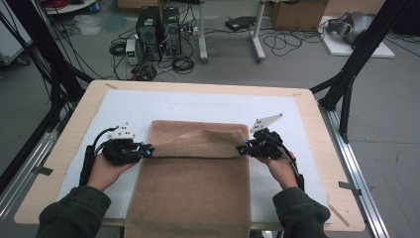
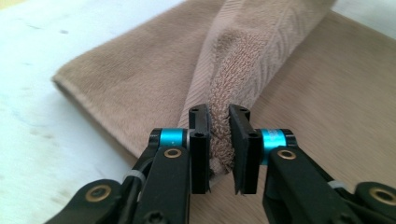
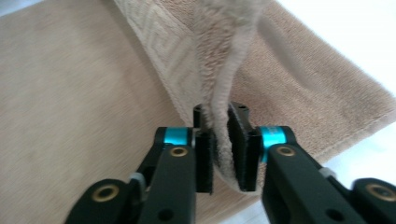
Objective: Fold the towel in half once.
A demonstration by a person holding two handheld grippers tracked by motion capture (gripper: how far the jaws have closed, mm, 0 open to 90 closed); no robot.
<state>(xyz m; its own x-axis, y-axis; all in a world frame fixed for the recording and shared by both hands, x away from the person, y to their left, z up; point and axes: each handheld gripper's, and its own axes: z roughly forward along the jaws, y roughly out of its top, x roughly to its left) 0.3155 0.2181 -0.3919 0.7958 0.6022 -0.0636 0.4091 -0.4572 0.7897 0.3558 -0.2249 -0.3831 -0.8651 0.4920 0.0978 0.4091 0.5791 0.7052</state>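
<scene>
Nearest you, the towel (image 1: 198,193) hung over the front edge of the surface (image 1: 74,173) and ran straight away from you, its long axis pointing front to back. That axis was what the next move turned on: the fold line lay across it, from one hand to the other, so both hands probably had to travel the same way and at the same pace to keep the fold square.

Your left gripper (image 1: 147,150) sat at the towel's left edge and your right gripper (image 1: 241,148) at its right edge, roughly level with each other, neither clearly nearer the far end. In the left gripper view, your left gripper (image 2: 218,140) was clamped on a bunched edge of towel (image 2: 233,65), the cloth squeezed between the pads and rising away in front. In the right gripper view, your right gripper (image 3: 220,149) was likewise clamped on the hemmed edge of the towel (image 3: 224,84), which draped up and ahead.

Between the grippers, a doubled flap with a patterned border was lifted off the flat layer beneath. Beyond it, the towel's far edge lay flat on the white mat (image 1: 198,106), well short of the back edge.
</scene>
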